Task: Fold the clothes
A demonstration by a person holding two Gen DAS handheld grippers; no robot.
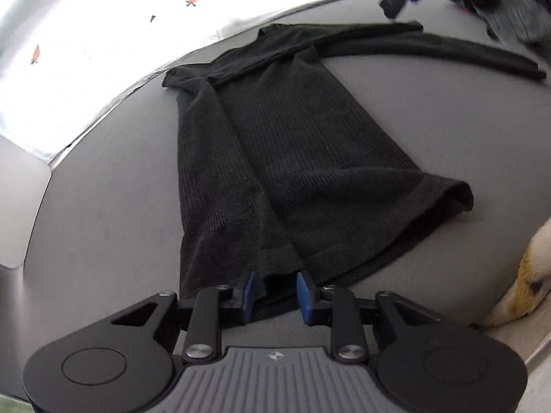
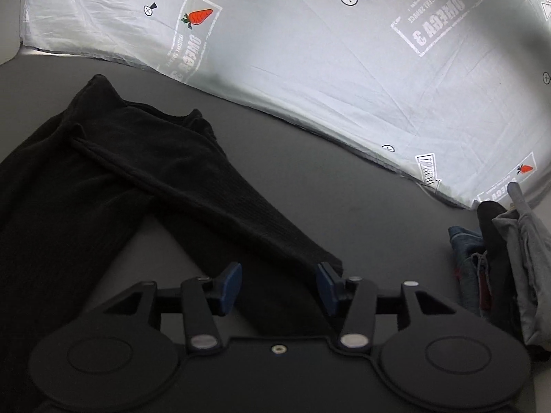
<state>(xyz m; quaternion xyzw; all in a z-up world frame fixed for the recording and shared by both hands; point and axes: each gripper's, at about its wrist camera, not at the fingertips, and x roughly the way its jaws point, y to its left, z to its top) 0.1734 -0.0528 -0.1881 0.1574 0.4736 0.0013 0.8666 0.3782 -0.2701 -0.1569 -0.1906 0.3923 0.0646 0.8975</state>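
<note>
A black ribbed long-sleeved top [image 1: 275, 151] lies flat on a grey table [image 1: 103, 206]. One sleeve is folded down over its body; the other sleeve [image 1: 430, 51] stretches out to the right. My left gripper [image 1: 275, 292] is open at the garment's hem, with the folded sleeve's cuff between its blue pads. In the right wrist view the top [image 2: 69, 189] lies to the left and its outstretched sleeve [image 2: 224, 203] runs down to my right gripper [image 2: 279, 285], which is open over the cuff end.
A white sheet printed with carrots [image 2: 344, 69] borders the table's far side. A pile of other clothes [image 2: 499, 268] sits at the right; it also shows in the left wrist view [image 1: 499, 0]. A yellow-and-white soft object [image 1: 527, 282] lies at the right edge.
</note>
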